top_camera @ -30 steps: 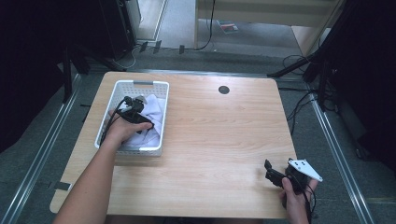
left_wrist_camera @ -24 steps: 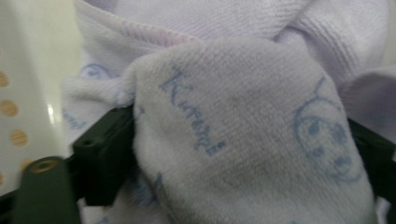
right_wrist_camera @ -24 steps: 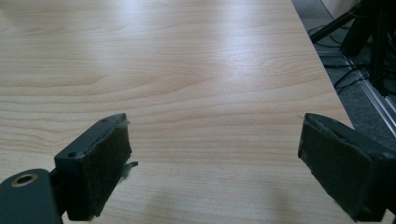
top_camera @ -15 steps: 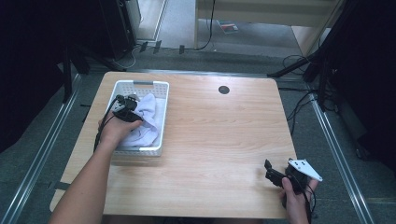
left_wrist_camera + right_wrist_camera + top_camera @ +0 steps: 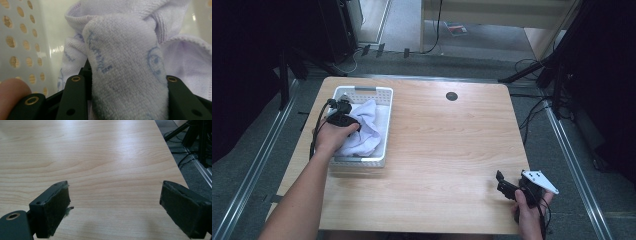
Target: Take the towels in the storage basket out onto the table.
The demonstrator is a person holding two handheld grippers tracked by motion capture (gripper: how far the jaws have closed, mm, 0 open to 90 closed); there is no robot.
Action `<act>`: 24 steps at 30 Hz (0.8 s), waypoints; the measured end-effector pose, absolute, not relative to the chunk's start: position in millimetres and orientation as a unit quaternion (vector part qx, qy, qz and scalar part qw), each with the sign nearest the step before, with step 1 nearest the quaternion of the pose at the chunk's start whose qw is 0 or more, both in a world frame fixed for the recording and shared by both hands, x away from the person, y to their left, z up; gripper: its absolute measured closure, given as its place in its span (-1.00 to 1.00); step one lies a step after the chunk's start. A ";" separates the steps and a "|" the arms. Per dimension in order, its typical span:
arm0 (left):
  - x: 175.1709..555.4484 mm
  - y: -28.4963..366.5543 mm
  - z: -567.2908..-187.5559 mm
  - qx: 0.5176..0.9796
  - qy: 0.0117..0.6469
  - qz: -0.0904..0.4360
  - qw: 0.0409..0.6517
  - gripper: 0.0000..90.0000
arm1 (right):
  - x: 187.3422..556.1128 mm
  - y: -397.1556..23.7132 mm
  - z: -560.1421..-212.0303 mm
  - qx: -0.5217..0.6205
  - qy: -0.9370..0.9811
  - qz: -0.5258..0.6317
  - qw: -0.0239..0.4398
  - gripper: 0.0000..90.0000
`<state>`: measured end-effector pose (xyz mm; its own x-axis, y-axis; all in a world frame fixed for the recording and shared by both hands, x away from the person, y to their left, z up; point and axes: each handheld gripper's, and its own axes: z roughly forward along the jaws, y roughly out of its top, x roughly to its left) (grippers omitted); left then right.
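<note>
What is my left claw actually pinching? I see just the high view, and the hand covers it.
Observer: The left claw is shut on a fold of the pale lilac towel; terry cloth bulges up between the jaws.
Operator: Any markings on it?
Observer: Faint blue script and round printed motifs.
Operator: How close is the basket wall?
Observer: The white basket, its wall perforated, stands right beside the claw, on that view's left.
Operator: And my right claw?
Observer: The right claw is open, nothing between its jaws, over bare wooden table.

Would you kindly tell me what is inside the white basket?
A pale lilac towel lies in the white basket, pinched by the left tongs. Anything beneath the towel is covered.
</note>
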<state>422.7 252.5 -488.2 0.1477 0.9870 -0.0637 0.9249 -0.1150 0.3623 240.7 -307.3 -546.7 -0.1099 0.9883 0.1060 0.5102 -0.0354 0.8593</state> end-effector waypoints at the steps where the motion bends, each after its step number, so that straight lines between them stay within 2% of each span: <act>1: 422.1 252.9 -486.5 0.740 0.646 0.095 0.164 0.31 | 240.7 -307.3 -546.7 0.597 0.627 0.402 0.298 -0.79; 15: 406.6 246.6 -452.5 0.737 0.636 0.113 0.197 0.31 | 241.0 -307.1 -546.8 0.596 0.629 0.400 0.298 -0.78; 24: 396.3 241.0 -406.2 0.735 0.630 0.133 0.211 0.31 | 240.7 -307.8 -546.8 0.598 0.626 0.402 0.298 -0.78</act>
